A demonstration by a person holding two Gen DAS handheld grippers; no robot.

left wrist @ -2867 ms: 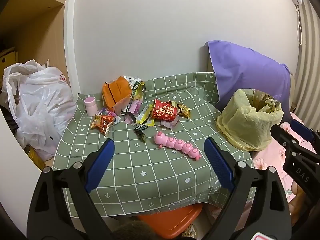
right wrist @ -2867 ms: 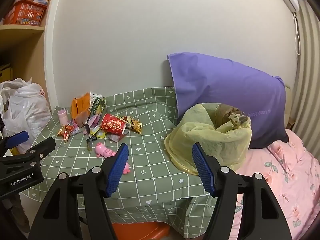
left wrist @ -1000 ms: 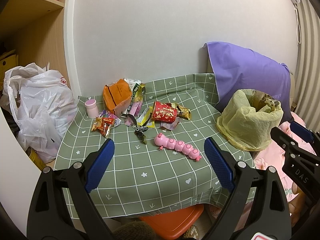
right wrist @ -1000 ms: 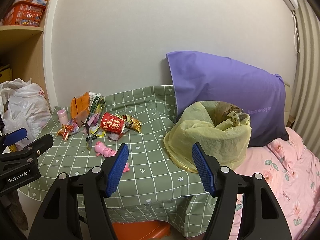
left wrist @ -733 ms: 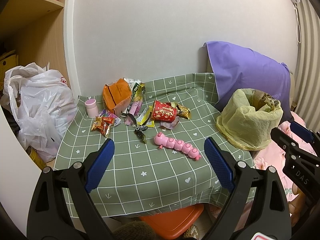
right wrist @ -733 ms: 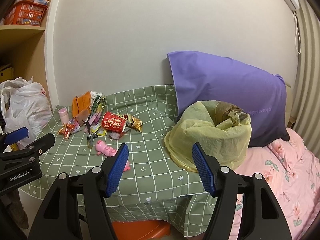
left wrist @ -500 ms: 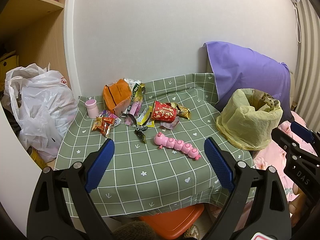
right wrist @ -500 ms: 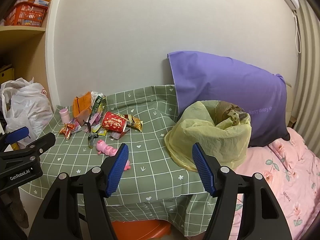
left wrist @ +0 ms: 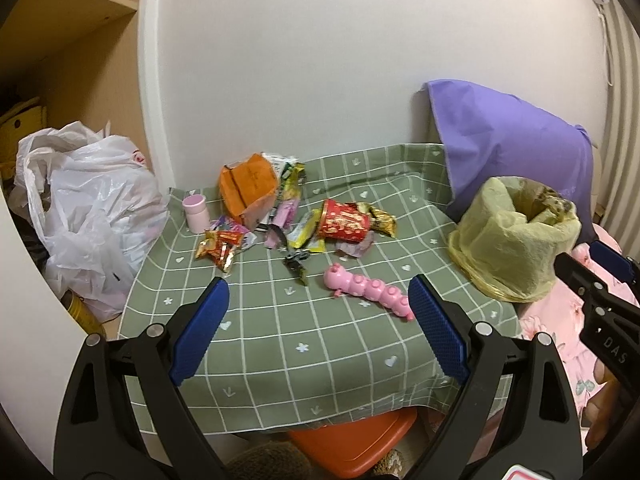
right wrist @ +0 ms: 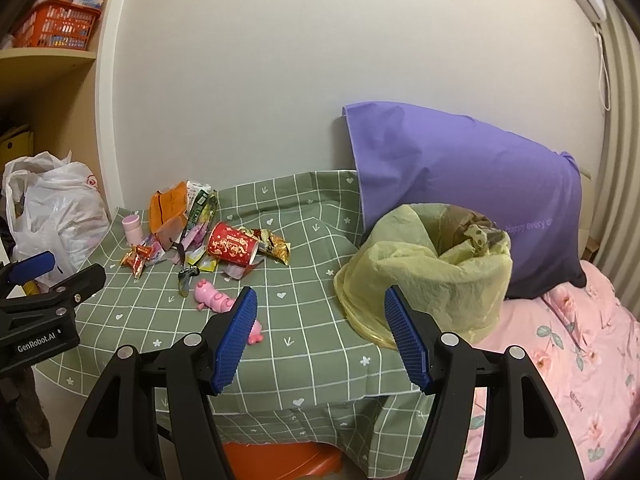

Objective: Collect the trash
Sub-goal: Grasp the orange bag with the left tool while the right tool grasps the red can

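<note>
Both the left gripper (left wrist: pixel 316 328) and right gripper (right wrist: pixel 320 336) stand spread, ribbed blue pads bare. One crinkly yellow bin liner (right wrist: pixel 428 268), one segmented pink plastic caterpillar (left wrist: pixel 368 290), one red paper cup (left wrist: pixel 344 224).

Bare tablecloth (left wrist: pixel 280 332) up front; pink caterpillar toy (left wrist: pixel 368 290) fronts wrappers (left wrist: pixel 304 224).

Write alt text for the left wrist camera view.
Open left gripper hovers over a green checked tablecloth strewn with snack wrappers, a red paper cup lying on its side and a pink caterpillar toy; a yellow-lined bin stands at right.
</note>
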